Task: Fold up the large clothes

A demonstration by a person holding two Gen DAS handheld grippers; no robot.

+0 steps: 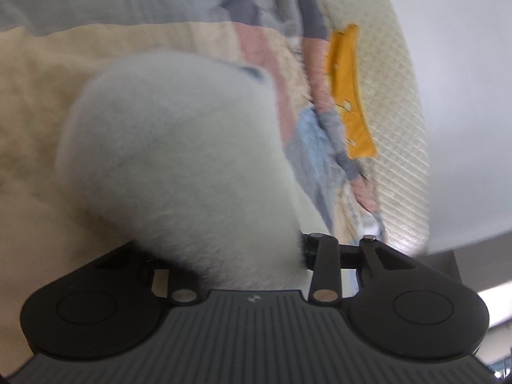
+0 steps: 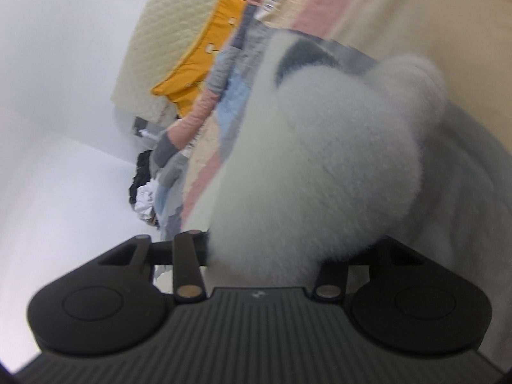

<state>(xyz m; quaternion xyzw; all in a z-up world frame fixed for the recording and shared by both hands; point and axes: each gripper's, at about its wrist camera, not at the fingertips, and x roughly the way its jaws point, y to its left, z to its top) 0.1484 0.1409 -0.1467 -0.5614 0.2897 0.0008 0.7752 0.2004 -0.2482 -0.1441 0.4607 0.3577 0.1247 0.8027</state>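
Observation:
A white fluffy fleece garment [image 1: 179,160] bulges out of my left gripper [image 1: 249,256] and hides both of its fingers; the gripper is shut on it. The same white fleece [image 2: 313,166], with a grey inner patch [image 2: 304,56] near its top, fills my right gripper [image 2: 268,252], which is shut on it too, fingers hidden by the pile. Both grippers hold the garment above a bed with a patchwork quilt [image 1: 38,121] of cream, pink, blue and grey. The views are blurred.
An orange garment [image 1: 348,96] lies on a cream quilted cover [image 1: 393,112] at the bed's edge; it also shows in the right wrist view [image 2: 208,51]. A heap of black and white clothes [image 2: 144,185] lies further along. A white wall [image 2: 57,96] is beyond.

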